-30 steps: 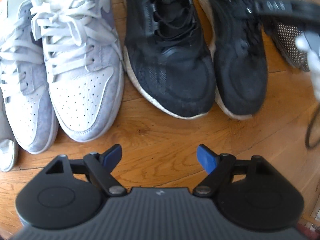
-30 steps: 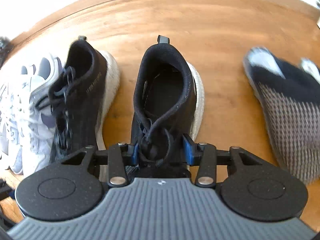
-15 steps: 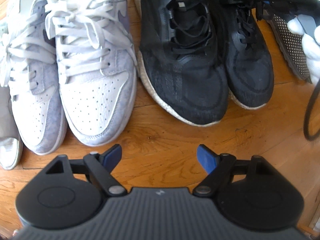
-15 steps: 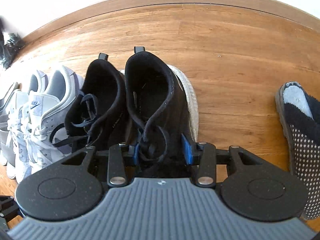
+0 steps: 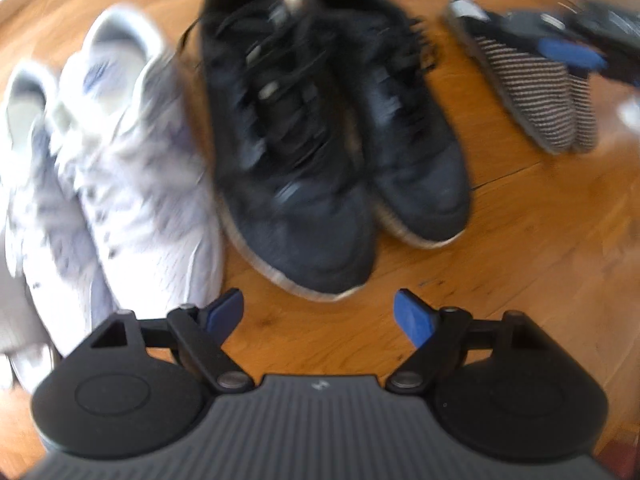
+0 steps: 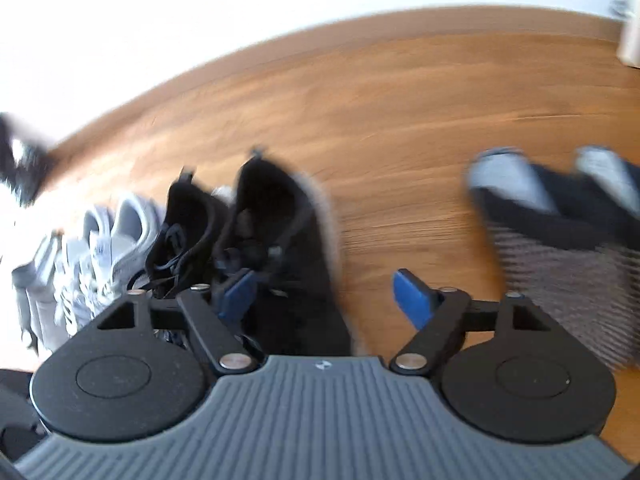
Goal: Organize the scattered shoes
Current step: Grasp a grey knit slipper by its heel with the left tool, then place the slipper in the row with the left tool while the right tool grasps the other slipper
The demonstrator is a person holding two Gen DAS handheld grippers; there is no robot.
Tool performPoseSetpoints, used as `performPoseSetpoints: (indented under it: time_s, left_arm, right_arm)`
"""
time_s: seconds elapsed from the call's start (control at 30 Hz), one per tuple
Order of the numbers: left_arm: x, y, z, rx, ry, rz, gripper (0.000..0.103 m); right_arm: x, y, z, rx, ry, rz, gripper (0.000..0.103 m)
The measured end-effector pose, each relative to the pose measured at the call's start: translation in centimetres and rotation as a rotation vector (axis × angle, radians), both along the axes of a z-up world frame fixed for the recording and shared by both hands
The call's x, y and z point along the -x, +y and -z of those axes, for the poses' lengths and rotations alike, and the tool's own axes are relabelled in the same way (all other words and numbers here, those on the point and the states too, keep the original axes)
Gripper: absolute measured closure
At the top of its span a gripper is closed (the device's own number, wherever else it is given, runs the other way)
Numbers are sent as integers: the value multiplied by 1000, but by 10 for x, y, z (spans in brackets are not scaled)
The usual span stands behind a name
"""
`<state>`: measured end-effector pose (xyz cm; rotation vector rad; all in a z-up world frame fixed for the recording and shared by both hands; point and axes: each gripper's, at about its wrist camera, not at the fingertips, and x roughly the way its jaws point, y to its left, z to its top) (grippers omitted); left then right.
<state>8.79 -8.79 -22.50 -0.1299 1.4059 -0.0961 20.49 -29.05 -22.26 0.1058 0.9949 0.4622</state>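
The right gripper point(image 6: 326, 294) has just been opening: its blue pads point(image 6: 414, 298) now stand wide apart over bare floor and over the edge of the black sneaker it hangs above, with nothing pressed between them. That right-hand black sneaker point(image 6: 288, 248) sits on the wooden floor point(image 6: 400, 120) with its heel toward the far wall, its side touching the other black sneaker point(image 6: 188, 224) — the pair lies toe to toe and heel to heel. Just beside them, toward the left edge of the floor in this view, is the pair of white-and-grey sneakers point(image 6: 104, 248), also side by side. Well apart on the other side lies a pair of dark slippers with a dotted or striped knit top point(image 6: 560, 240); blur keeps the pattern unclear. From the left wrist view the same row shows from the toe end: white sneakers point(image 5: 132, 168) at left, the two black sneakers point(image 5: 312, 140) in the middle with toes toward the camera, the slippers point(image 5: 532, 92) near the upper right edge. The left gripper point(image 5: 318, 316) hangs above bare floor just short of the toes, its jaws spread apart and empty. The right gripper's blue tip point(image 5: 568, 54) shows over the slippers — blurred.
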Motion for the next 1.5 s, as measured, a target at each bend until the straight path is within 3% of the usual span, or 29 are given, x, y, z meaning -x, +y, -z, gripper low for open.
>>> performPoseSetpoints:
  time_s: [0.1,0.17,0.27,0.43,0.57,0.7,0.87,1.17,1.23,1.27,1.3,1.37,1.5]
  left_arm:
    - [-19,-24,-4,21,-48,43,10]
    - [-32,-47,-8,73,-76,64,10]
    - [-48,-79,-7,124,-93,84,10]
    - [-91,-128,-3,205,-104,-8,10]
    - [-131,-156,4,305,-99,-121,10]
    - [-161,-171,11,337,-126,-196,10]
    - [-170,-177,18,362,-173,-263,10]
    - [-189,-198,43,408,-140,-327,10]
    - [-191,-197,48,410,-152,-361,18]
    - [-192,-196,52,416,-153,-376,49]
    - [-192,-193,56,428,-148,-388,70]
    - [-187,-180,60,456,-149,-464,80]
    - [-164,-140,41,394,-263,-620,83]
  right_arm:
    - [22,-67,-8,0,-5,162,13]
    - [32,-92,-8,7,-7,232,13]
    - [60,-153,-6,37,-19,435,13]
    - [76,-202,1,-14,-18,625,13]
    - [73,-215,9,-36,-11,646,12]
    - [70,-223,16,-7,-19,626,12]
    - [66,-235,30,-16,15,622,12]
    - [61,-247,42,-2,51,609,12]
    - [62,-251,44,0,57,613,12]
    - [63,-253,45,0,59,615,12]
    - [63,-255,47,0,63,619,12]
    - [65,-258,50,-9,77,628,12]
    - [65,-261,60,-35,114,643,12]
